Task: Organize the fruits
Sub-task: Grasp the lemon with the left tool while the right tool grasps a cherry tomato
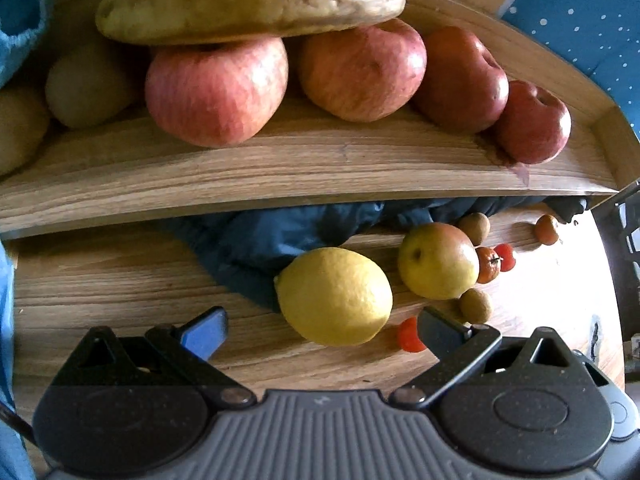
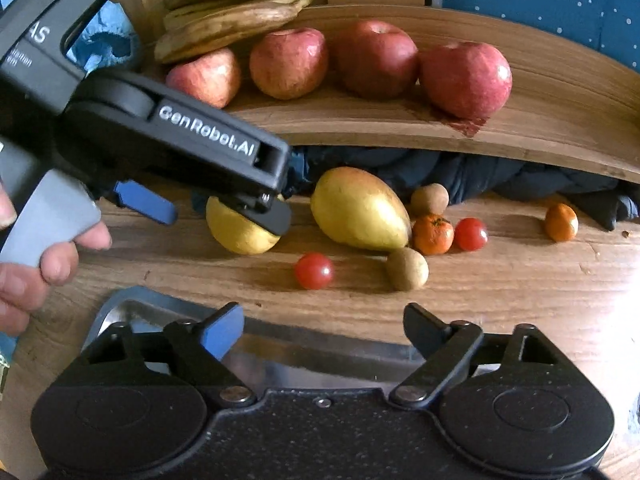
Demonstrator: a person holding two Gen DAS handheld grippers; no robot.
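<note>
A yellow lemon lies on the wooden table, just ahead of my open left gripper, between its fingers but not gripped. In the right wrist view the left gripper hangs over the lemon. My right gripper is open and empty above a metal tray. A yellow-red pear, cherry tomatoes, mandarins and small brown kiwis lie on the table. Red apples and bananas sit on a raised wooden shelf.
A dark blue cloth lies under the shelf behind the fruit. A light blue object stands at the far left. The shelf edge overhangs the table above the lemon.
</note>
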